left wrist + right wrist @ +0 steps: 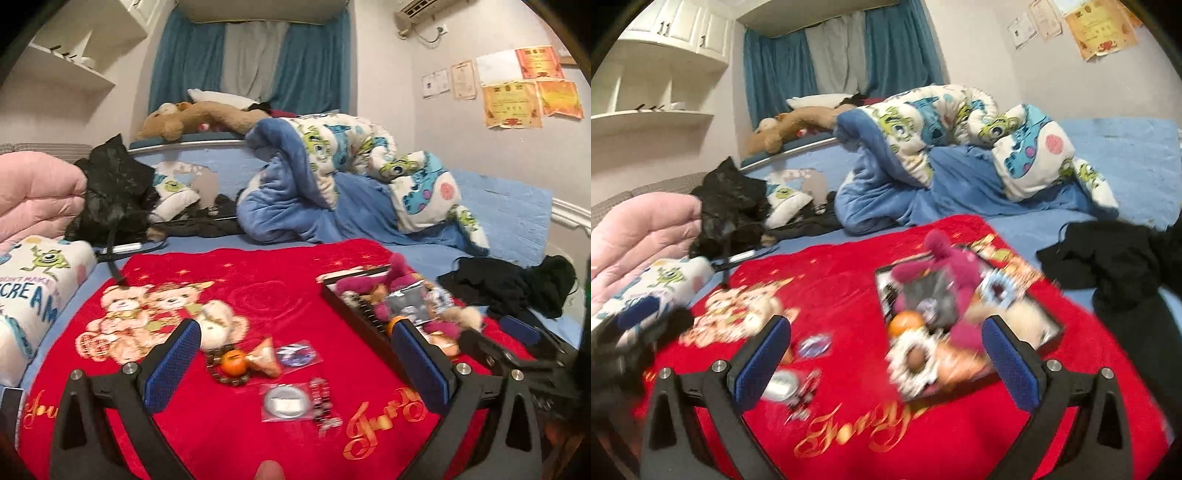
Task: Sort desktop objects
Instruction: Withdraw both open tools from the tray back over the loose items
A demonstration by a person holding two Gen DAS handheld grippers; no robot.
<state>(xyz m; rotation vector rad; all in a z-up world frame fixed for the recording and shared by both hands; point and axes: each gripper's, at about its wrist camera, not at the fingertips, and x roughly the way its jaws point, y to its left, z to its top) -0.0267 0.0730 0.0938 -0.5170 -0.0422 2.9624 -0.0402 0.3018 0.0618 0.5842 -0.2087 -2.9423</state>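
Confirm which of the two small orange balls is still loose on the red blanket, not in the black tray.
The orange ball between the left gripper fingers, lying on the red blanket beside the bead bracelet. The other orange ball sits inside the black tray.

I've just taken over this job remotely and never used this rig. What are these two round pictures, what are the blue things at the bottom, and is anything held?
Each picture comes from a fisheye camera on a hand-held gripper, looking along its two blue-padded fingers. One view shows the left gripper, the other the right gripper. Both are open and hold nothing. Below lies a red blanket on a bed. Loose on it: a small orange and a round badge in a clear packet. The black tray to the right already holds a magenta plush toy and other blurred trinkets.
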